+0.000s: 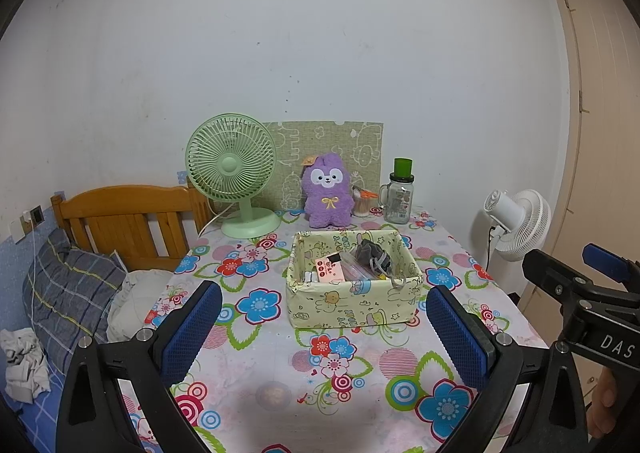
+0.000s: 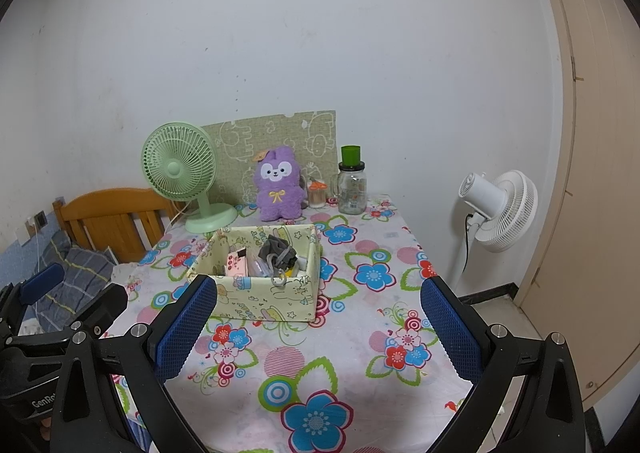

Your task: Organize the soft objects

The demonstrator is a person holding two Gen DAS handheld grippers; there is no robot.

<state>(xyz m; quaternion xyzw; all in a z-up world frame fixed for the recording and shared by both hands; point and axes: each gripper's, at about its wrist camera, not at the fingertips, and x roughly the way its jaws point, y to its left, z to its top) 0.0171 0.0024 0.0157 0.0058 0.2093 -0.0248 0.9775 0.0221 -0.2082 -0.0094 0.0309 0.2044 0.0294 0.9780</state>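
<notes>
A purple plush rabbit [image 1: 329,191] [image 2: 278,189] stands upright at the back of the flowered table, against a green patterned board. In front of it sits a pale yellow fabric box [image 1: 352,303] [image 2: 264,303] holding a grey soft item [image 1: 372,253] [image 2: 277,250], a pink card and small clutter. My left gripper [image 1: 324,327] is open and empty, above the table's near part, short of the box. My right gripper [image 2: 320,327] is open and empty, to the right of the box. The right gripper also shows at the right edge of the left wrist view [image 1: 576,277].
A green desk fan [image 1: 234,173] [image 2: 182,173] stands back left, a glass jar with green lid [image 1: 398,193] [image 2: 352,183] back right. A white floor fan [image 1: 516,219] [image 2: 498,209] stands right of the table. A wooden bed [image 1: 124,221] with pillow lies left.
</notes>
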